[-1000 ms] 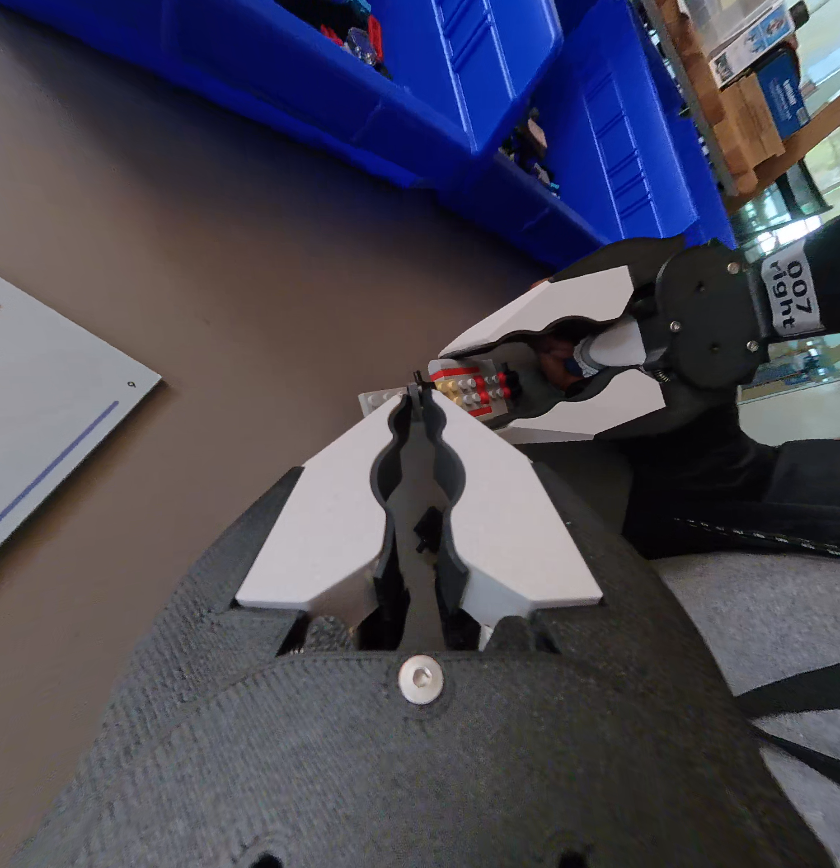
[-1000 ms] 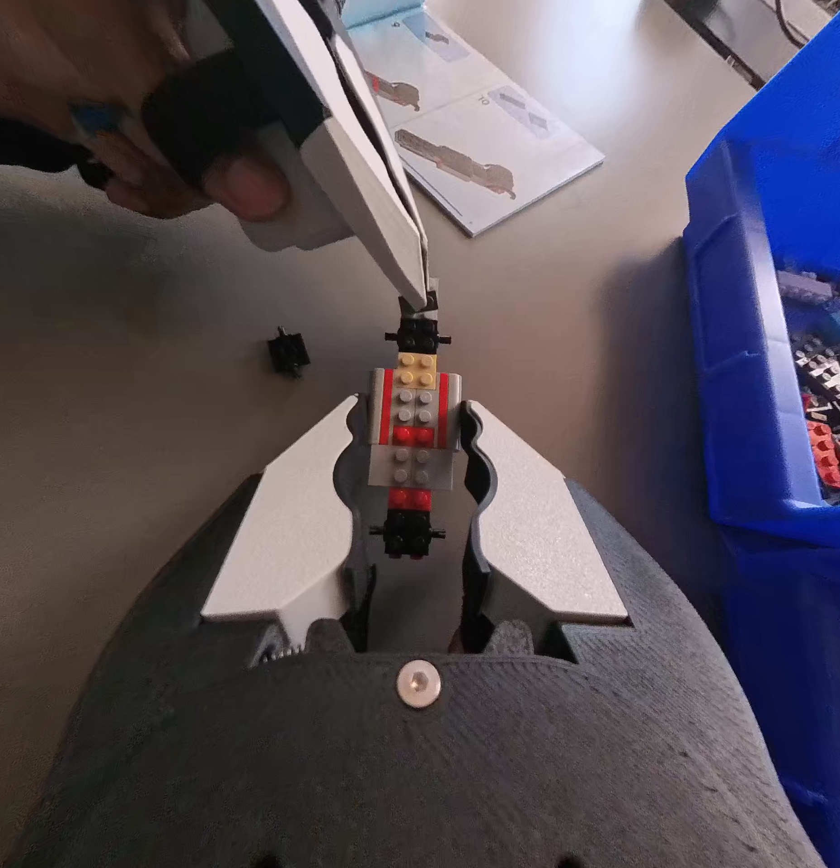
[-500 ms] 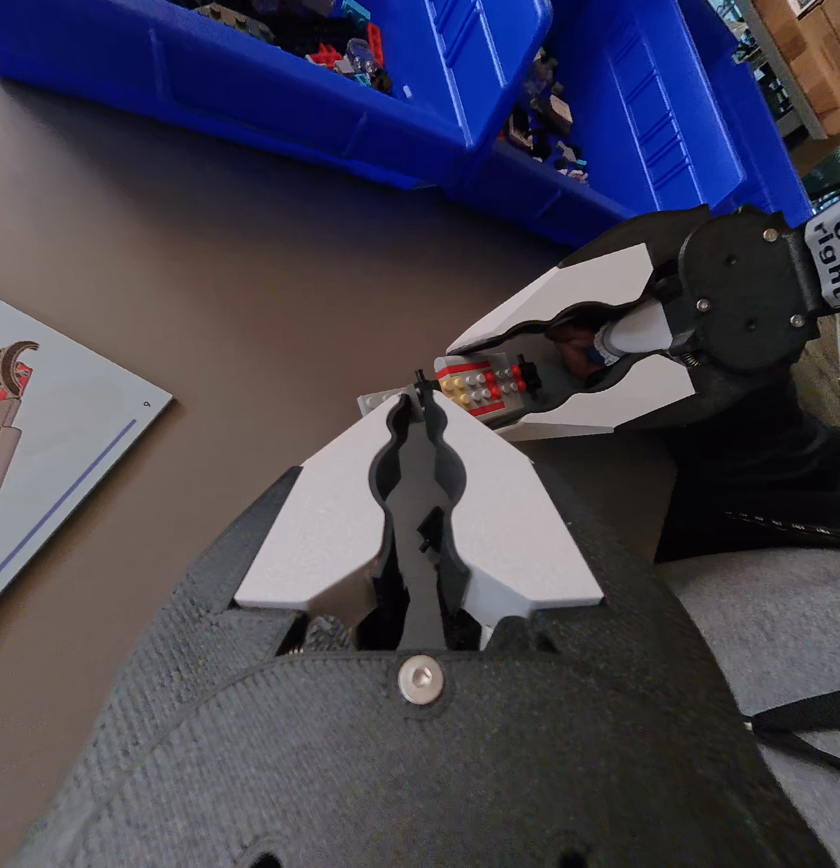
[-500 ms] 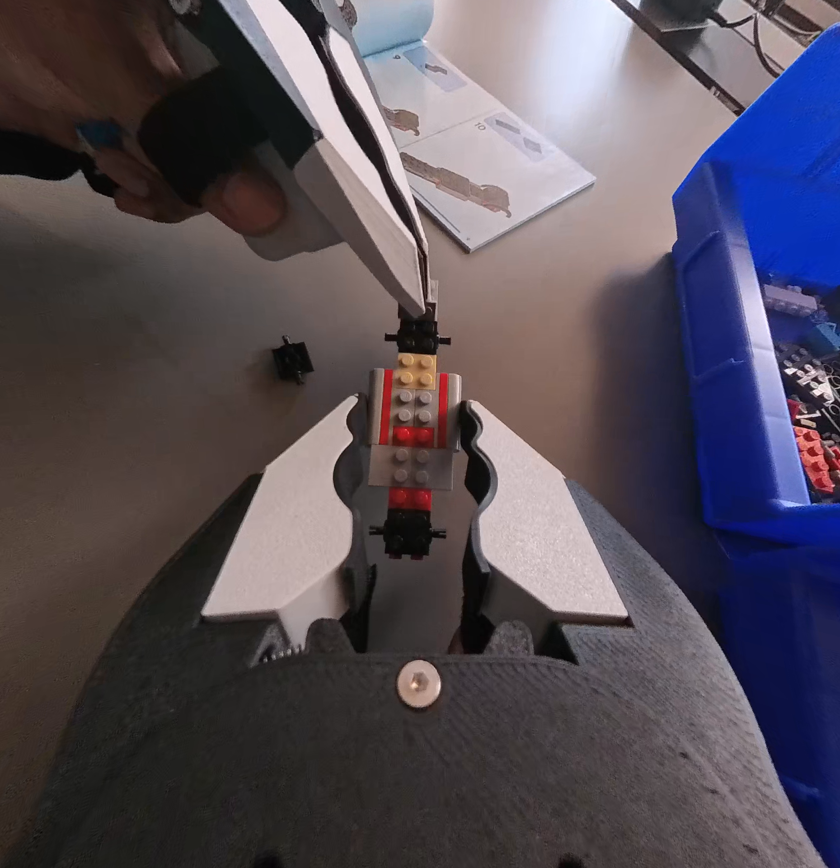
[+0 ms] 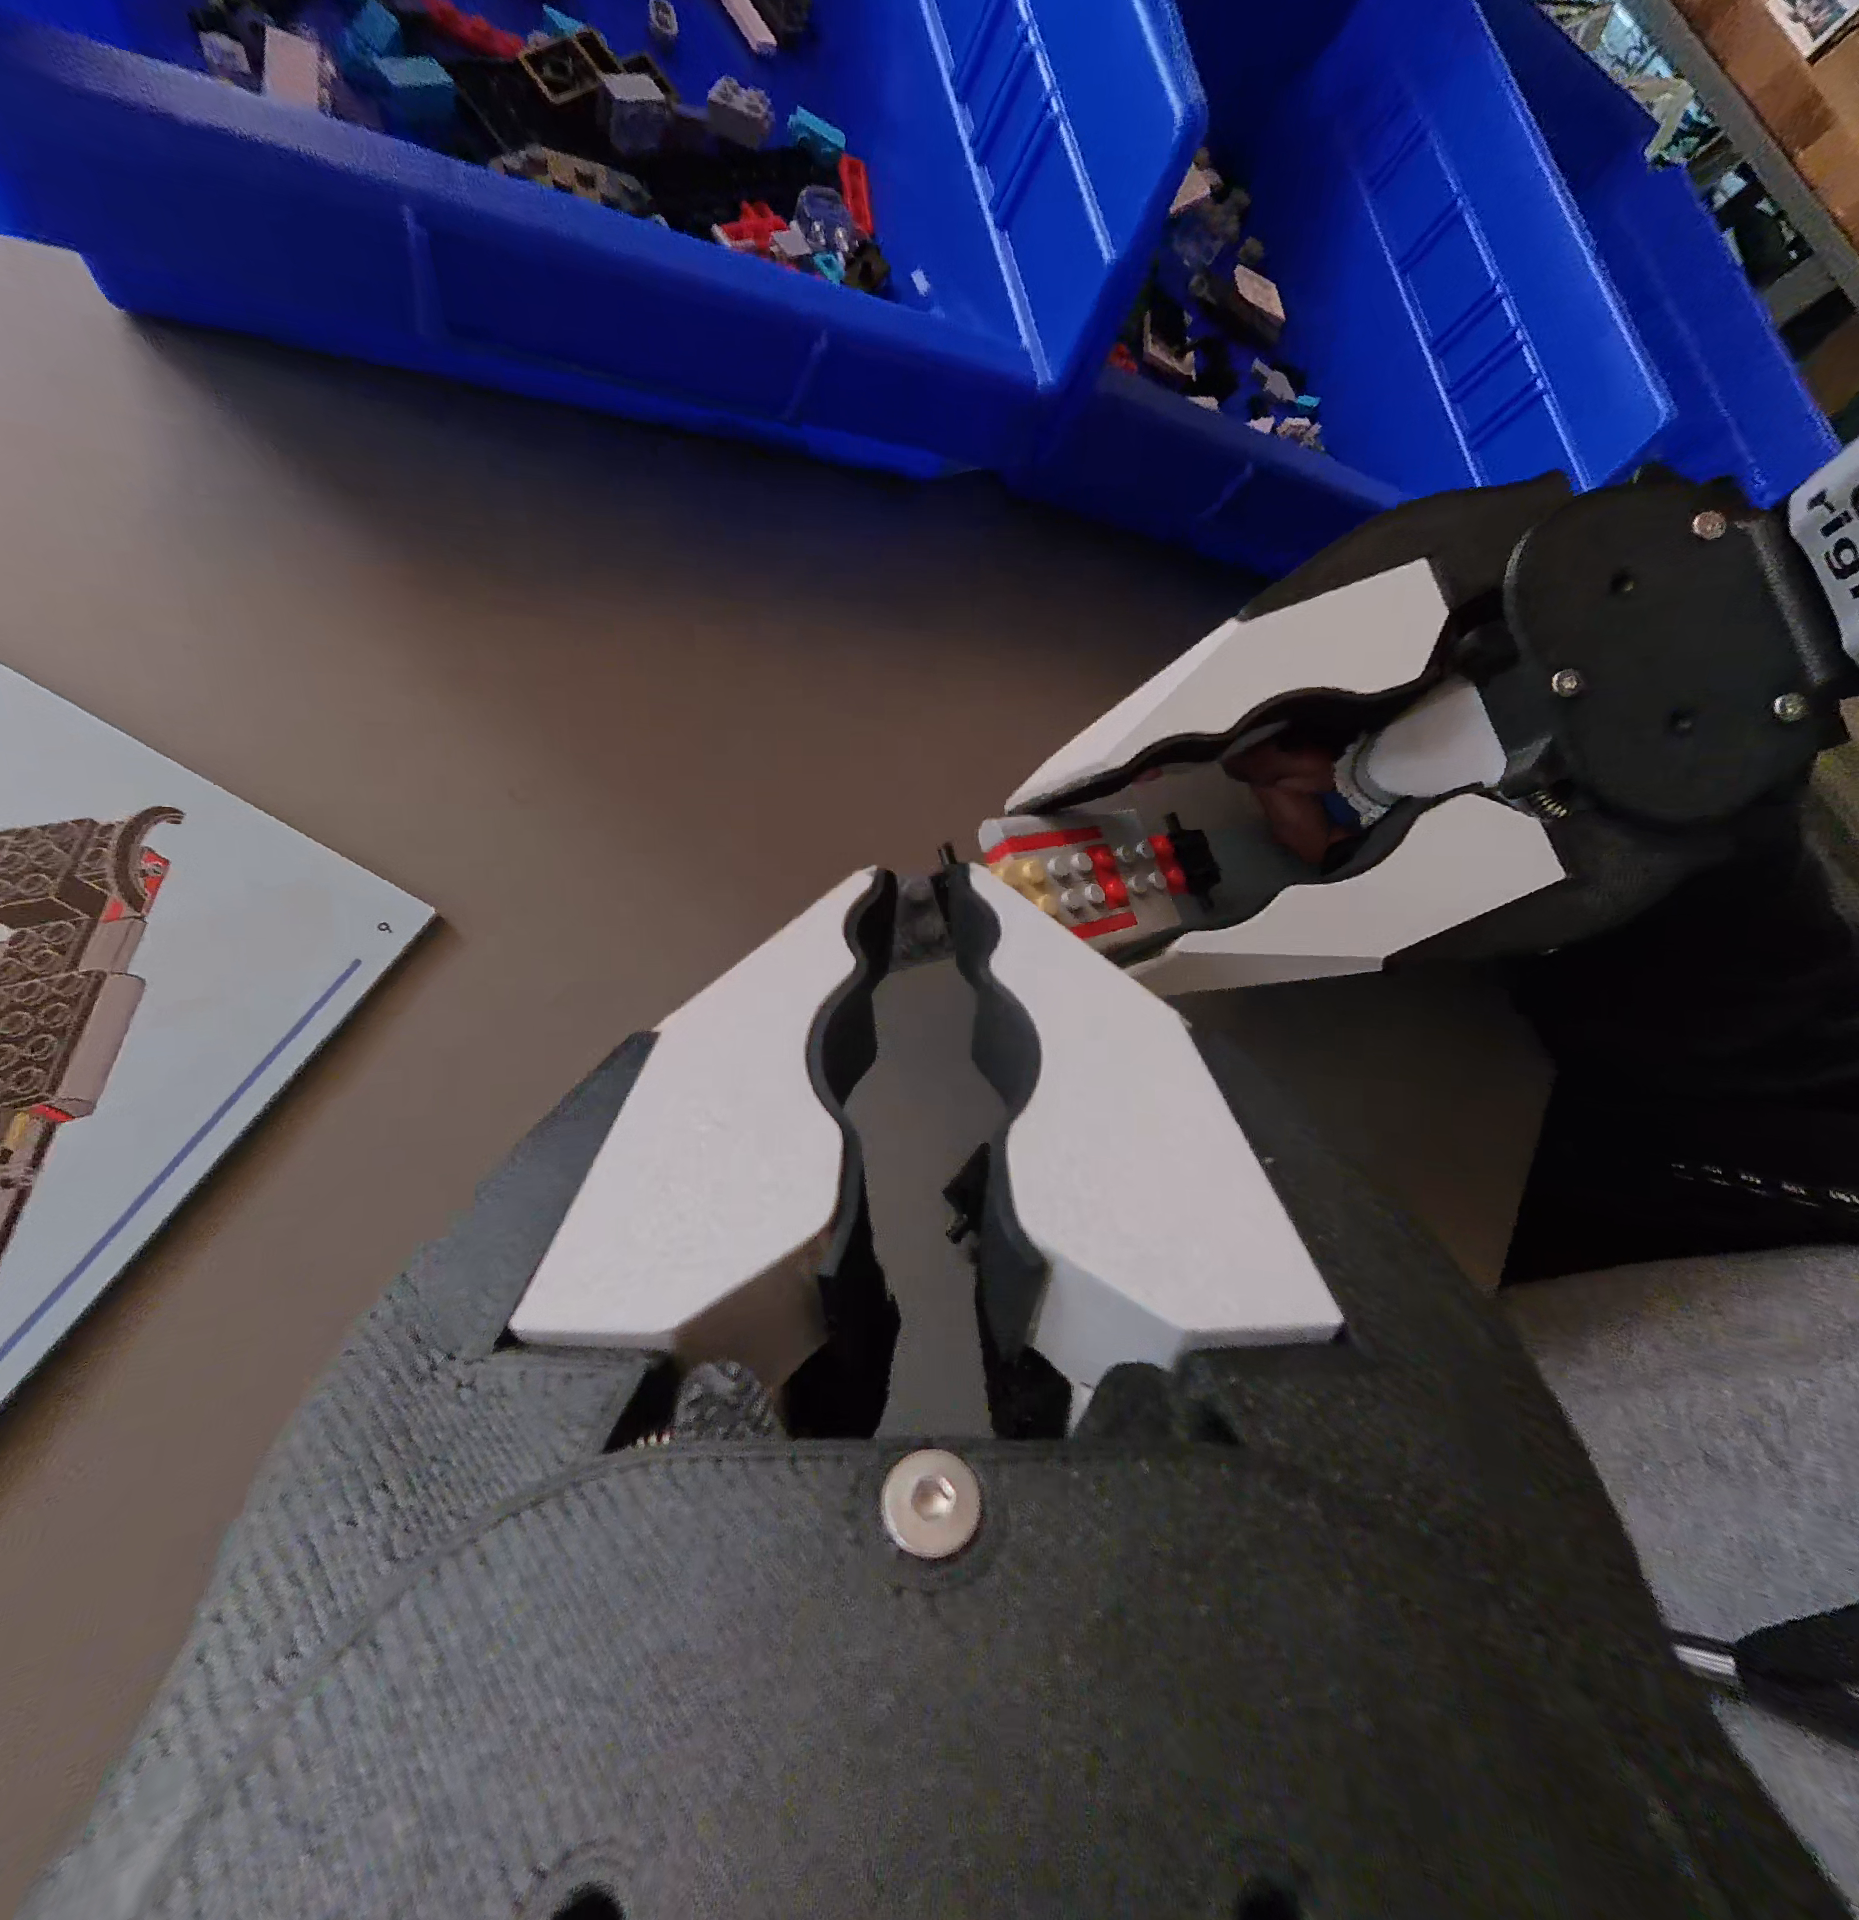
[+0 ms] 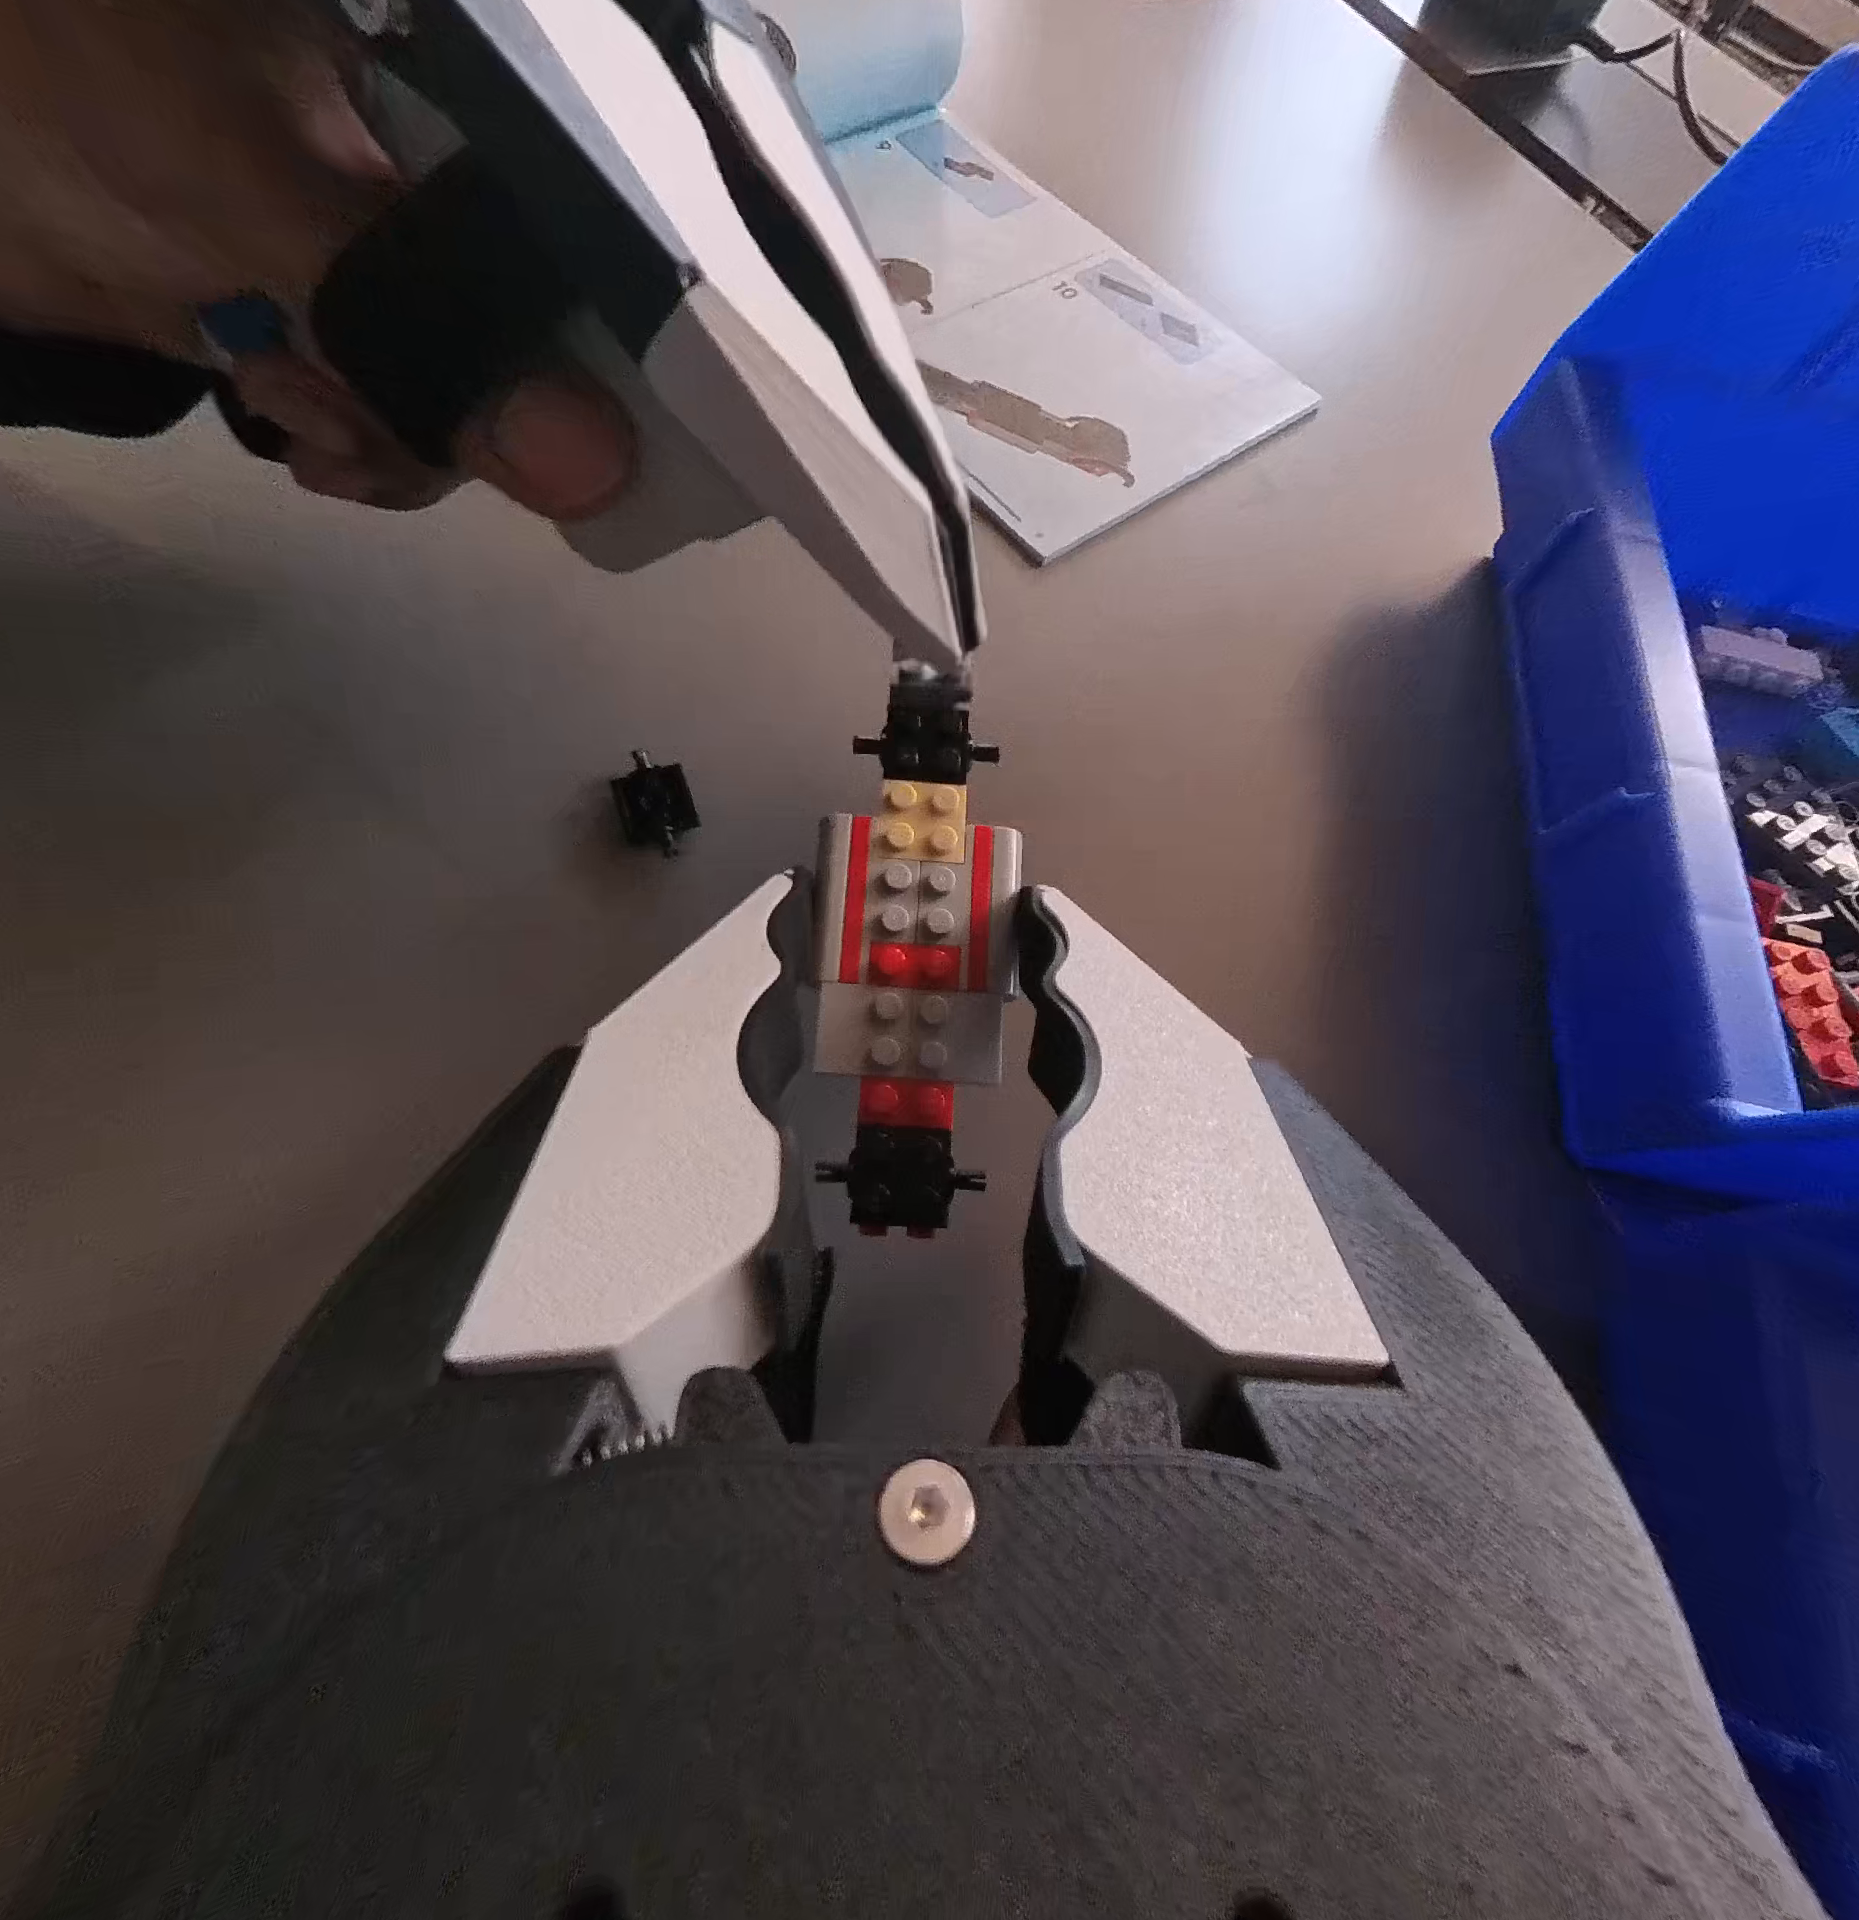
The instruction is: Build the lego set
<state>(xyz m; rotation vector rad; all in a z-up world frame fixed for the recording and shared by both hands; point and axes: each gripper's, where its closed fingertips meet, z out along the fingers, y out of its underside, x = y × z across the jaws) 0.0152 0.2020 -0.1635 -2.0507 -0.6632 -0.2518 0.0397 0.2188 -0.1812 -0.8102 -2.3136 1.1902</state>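
My right gripper (image 6: 914, 899) is shut on the sides of a small lego build (image 6: 920, 935). The build is grey with red stripes, tan and red studs and a black axle piece at each end, and it is held above the table. My left gripper (image 5: 920, 894) meets its front end, with a small grey piece (image 6: 930, 677) pinched between the tips and the jaws only slightly apart. The left wrist view shows the right gripper (image 5: 1076, 883) holding the build (image 5: 1086, 883) from the right.
A loose black piece (image 6: 650, 810) lies on the brown table left of the build. An open instruction booklet (image 6: 1060, 416) lies beyond, also in the left wrist view (image 5: 125, 1039). Blue bins (image 5: 592, 260) of loose bricks stand behind; one is at right (image 6: 1683, 623). One gripper's finger ends stand about 4 cm off the other's.
The left gripper's jaws have parted a little around the grey piece and its view has tipped towards the bins. The right gripper still holds the build in the same place.
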